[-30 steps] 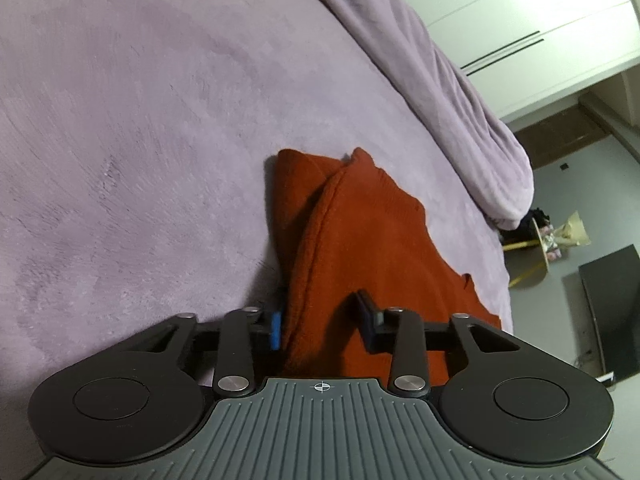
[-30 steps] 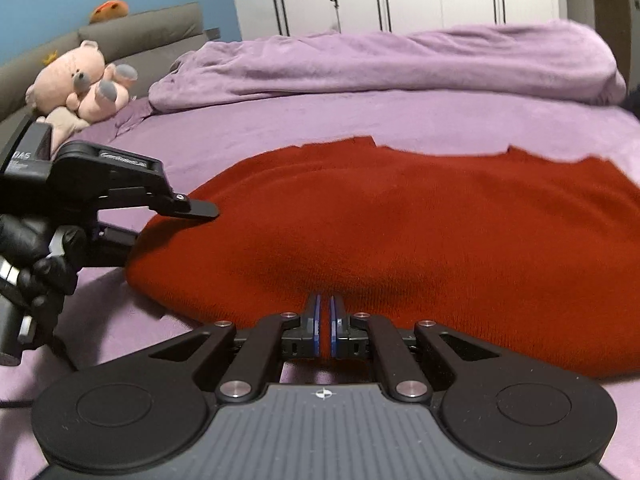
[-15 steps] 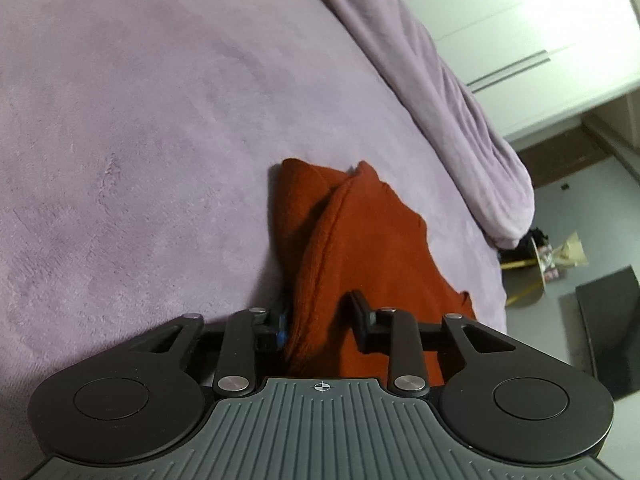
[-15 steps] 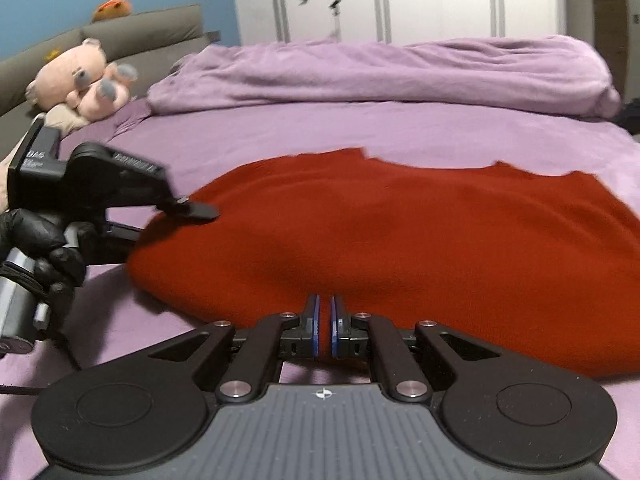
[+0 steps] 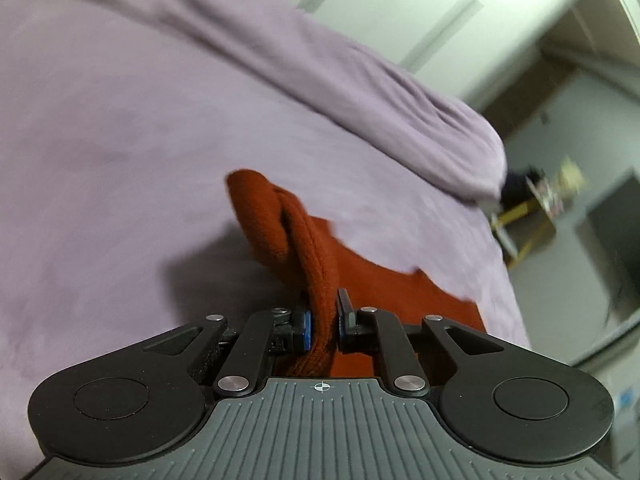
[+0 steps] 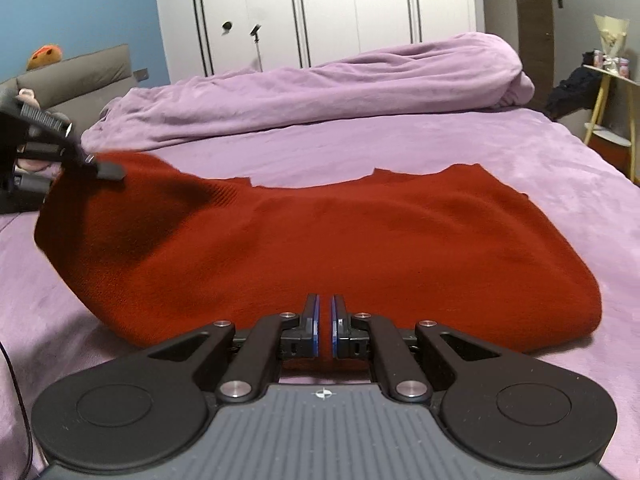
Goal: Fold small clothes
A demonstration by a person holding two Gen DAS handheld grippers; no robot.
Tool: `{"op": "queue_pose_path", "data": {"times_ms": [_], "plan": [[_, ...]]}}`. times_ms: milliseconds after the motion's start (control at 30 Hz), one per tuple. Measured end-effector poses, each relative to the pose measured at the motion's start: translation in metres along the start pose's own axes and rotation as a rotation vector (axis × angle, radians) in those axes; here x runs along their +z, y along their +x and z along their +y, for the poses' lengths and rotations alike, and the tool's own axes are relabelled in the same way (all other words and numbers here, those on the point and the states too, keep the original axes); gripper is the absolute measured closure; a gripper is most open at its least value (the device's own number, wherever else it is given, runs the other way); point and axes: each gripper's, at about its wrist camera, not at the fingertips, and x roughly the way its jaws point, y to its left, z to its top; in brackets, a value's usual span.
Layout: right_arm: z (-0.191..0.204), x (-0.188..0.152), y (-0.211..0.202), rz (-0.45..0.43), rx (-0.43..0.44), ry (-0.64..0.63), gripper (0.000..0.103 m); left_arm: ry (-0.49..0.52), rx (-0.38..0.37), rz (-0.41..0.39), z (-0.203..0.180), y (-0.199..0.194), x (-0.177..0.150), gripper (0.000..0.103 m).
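Observation:
A rust-red knitted sweater (image 6: 320,240) lies folded on the purple bed (image 6: 440,148). My left gripper (image 5: 322,320) is shut on a bunched edge of the sweater (image 5: 316,264) and lifts it off the bed. In the right wrist view the left gripper (image 6: 100,168) shows at the sweater's raised left end. My right gripper (image 6: 324,326) is shut on the sweater's near edge, with thin red cloth between the blue pads.
A rumpled purple duvet (image 6: 320,88) lies across the back of the bed. White wardrobe doors (image 6: 320,12) stand behind it. A grey headboard with plush toys (image 6: 44,56) is at the left. A small yellow side table (image 6: 612,100) stands at the right.
My left gripper has closed on the sweater's edge and lifted it, turning toward the bed's far side. My right gripper stays shut on the near edge.

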Motion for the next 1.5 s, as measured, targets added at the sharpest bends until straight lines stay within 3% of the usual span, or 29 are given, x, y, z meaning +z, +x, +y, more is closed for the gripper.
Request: {"op": "queue_pose_path", "data": {"times_ms": [133,300,467,533,600,667,733,833,933,1000,1033,1133,1200,1267,1333,1400,1500], "plan": [[-0.008,0.000,0.000,0.002,-0.004,0.028,0.098,0.127,-0.011,0.061,-0.062,0.030,-0.019,0.090],[-0.015,-0.002,-0.002,0.012,-0.011,0.020,0.097,0.237,0.061,0.146,-0.093,0.082,-0.060,0.086],[-0.025,-0.003,0.000,0.051,0.012,0.041,0.090,0.239,-0.012,0.174,-0.084,0.087,-0.071,0.066],[-0.025,-0.001,0.000,0.047,0.026,0.047,0.089,0.189,-0.054,0.195,-0.077,0.067,-0.064,0.065],[-0.025,0.006,-0.001,0.036,0.048,0.065,0.088,0.138,-0.110,0.140,-0.065,0.038,-0.056,0.058],[-0.024,0.014,-0.001,0.022,0.085,0.092,0.086,0.124,-0.071,0.068,-0.050,0.015,-0.052,0.054],[-0.018,0.023,0.002,0.015,0.132,0.111,0.086,0.130,0.023,0.024,-0.034,0.004,-0.052,0.054],[-0.003,0.035,0.008,0.010,0.212,0.116,0.086,0.111,0.118,0.053,-0.016,0.014,-0.057,0.056],[0.011,0.038,0.023,0.045,0.256,0.074,0.086,0.107,0.127,0.098,-0.010,0.031,-0.069,0.057],[0.012,0.032,0.041,0.123,0.208,0.058,0.087,0.093,0.083,0.119,-0.009,0.038,-0.078,0.057],[0.010,0.027,0.050,0.163,0.181,0.042,0.092,0.083,0.075,0.131,-0.012,0.043,-0.082,0.057],[0.001,0.027,0.046,0.152,0.189,0.030,0.096,0.112,0.077,0.148,-0.014,0.056,-0.085,0.054],[-0.011,0.034,0.039,0.121,0.197,0.103,0.088,0.135,0.072,0.137,-0.014,0.053,-0.088,0.053],[-0.026,0.041,0.042,0.111,0.193,0.194,0.059,0.114,0.061,0.139,-0.007,0.044,-0.087,0.053],[-0.038,0.043,0.054,0.147,0.251,0.294,0.046,0.092,0.055,0.140,-0.004,0.042,-0.085,0.053],[-0.045,0.045,0.073,0.200,0.304,0.393,0.046,0.100,0.059,0.137,-0.007,0.044,-0.086,0.053],[-0.043,0.051,0.089,0.212,0.371,0.477,0.047,0.132,0.078,0.130,-0.013,0.043,-0.089,0.052]]}}
